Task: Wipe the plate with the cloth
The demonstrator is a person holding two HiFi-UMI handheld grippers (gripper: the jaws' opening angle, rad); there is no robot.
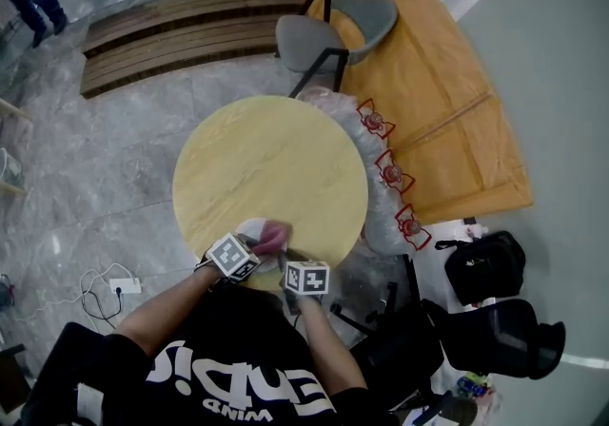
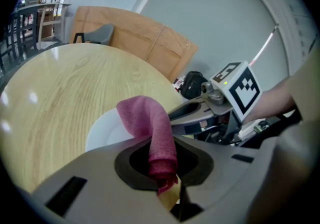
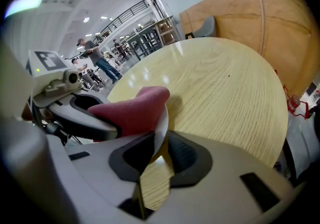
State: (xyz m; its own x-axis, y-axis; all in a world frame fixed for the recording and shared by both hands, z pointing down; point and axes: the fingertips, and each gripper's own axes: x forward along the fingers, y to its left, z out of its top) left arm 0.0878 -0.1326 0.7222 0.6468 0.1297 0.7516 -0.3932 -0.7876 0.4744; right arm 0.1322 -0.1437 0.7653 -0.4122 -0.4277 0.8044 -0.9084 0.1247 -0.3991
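The round wooden table [image 1: 271, 167] is in front of me, and the white plate [image 2: 105, 133] lies at its 6 o'clock edge. My right gripper [image 3: 157, 152] has its jaws closed on the plate's rim, at the plate's 3 o'clock side. The pink cloth [image 2: 150, 118] is clamped in my left gripper [image 2: 162, 168]. The cloth's long axis runs from the jaws toward 11 o'clock, and its free end droops over the plate. So the plate's face lies just ahead of my left gripper, toward 10 o'clock.
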